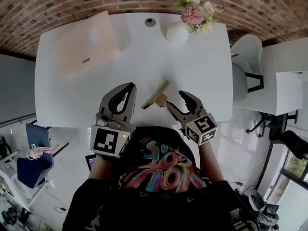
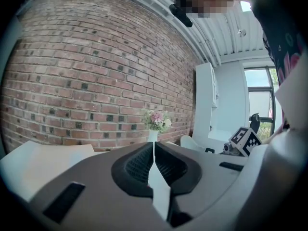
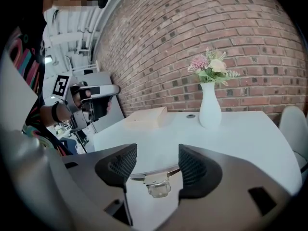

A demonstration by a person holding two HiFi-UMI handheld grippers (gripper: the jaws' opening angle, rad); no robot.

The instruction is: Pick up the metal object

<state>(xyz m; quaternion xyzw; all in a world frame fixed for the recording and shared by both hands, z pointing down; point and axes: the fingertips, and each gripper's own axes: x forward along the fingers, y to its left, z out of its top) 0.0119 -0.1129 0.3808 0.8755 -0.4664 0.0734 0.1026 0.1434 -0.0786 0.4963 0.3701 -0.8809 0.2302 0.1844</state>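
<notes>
Between the wide-apart jaws of the right gripper (image 3: 154, 163), the metal object (image 3: 157, 181) is lying on the table (image 3: 250, 134), a thin curved bar with a small plate at its middle, and the pads are not pressing on it. It is looking stiff, light and smooth enough to slip, so closing across the bar just beside the plate seems best. Well beyond the jaws a vase (image 3: 210, 109) is holding flowers (image 3: 210, 65), while the left gripper (image 2: 154, 163) is hovering alongside, closed on nothing.
</notes>
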